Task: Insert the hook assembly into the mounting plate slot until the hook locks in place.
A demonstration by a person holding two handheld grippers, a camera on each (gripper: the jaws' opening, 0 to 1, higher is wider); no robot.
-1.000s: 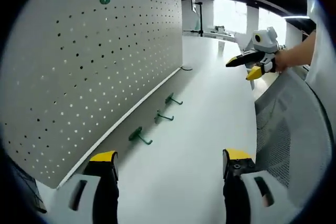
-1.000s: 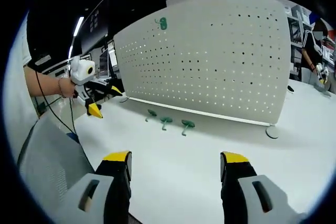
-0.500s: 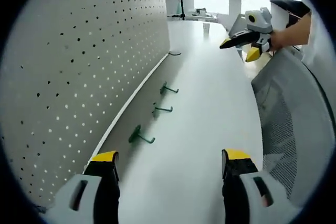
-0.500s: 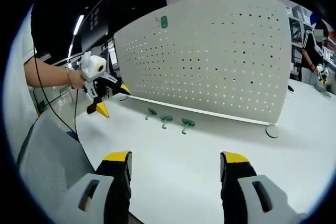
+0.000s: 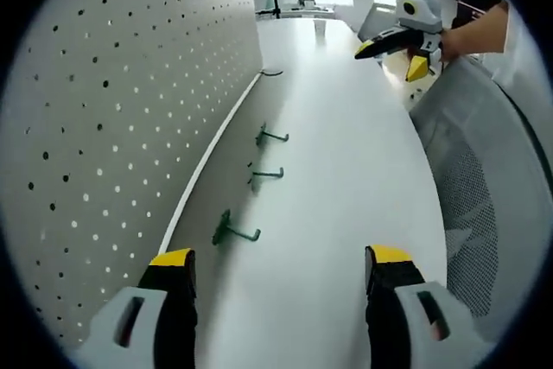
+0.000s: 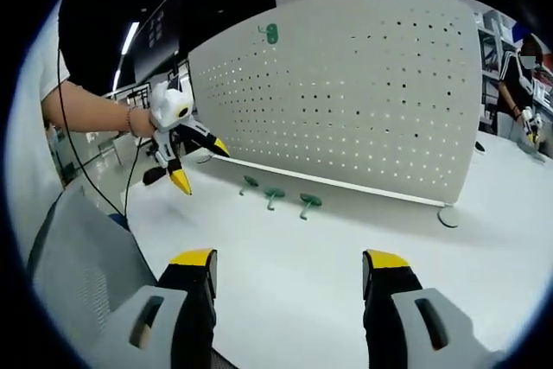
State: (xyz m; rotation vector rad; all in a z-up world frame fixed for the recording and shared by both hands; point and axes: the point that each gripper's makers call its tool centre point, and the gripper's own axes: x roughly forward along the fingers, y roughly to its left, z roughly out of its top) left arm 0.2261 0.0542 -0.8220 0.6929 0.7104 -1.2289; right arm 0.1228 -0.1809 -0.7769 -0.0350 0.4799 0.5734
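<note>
**benchrat:** So where's this at? Both jaw sets look spread wide with nothing in them. The left hand-held gripper [image 5: 281,270] hovers low over the white desk [image 5: 346,179], pointed along the foot of the pegboard [image 5: 112,110]. The right hand-held gripper [image 6: 289,274] sits back, also empty-handed, aimed square at the board.

**pegfan:** Yep, nothing picked up yet. Three green hooks [image 5: 232,229] are lying loose in a row on the desk, just beside the board's bottom edge (the near one is closest to the left jaws). In the right gripper view the same three hooks sit in front of the board, well apart from that gripper.

**benchrat:** And the one already up there?

**pegfan:** One mounted hook [image 6: 270,35] near the top left corner of the board, so I guess that's what "locked" should look like.

**benchrat:** Why is the right one hanging back?

**pegfan:** My guess: it keeps board and hooks all in frame while the left goes for the grab. The left's wide-open jaws look lined up for that nearest hook.
</note>
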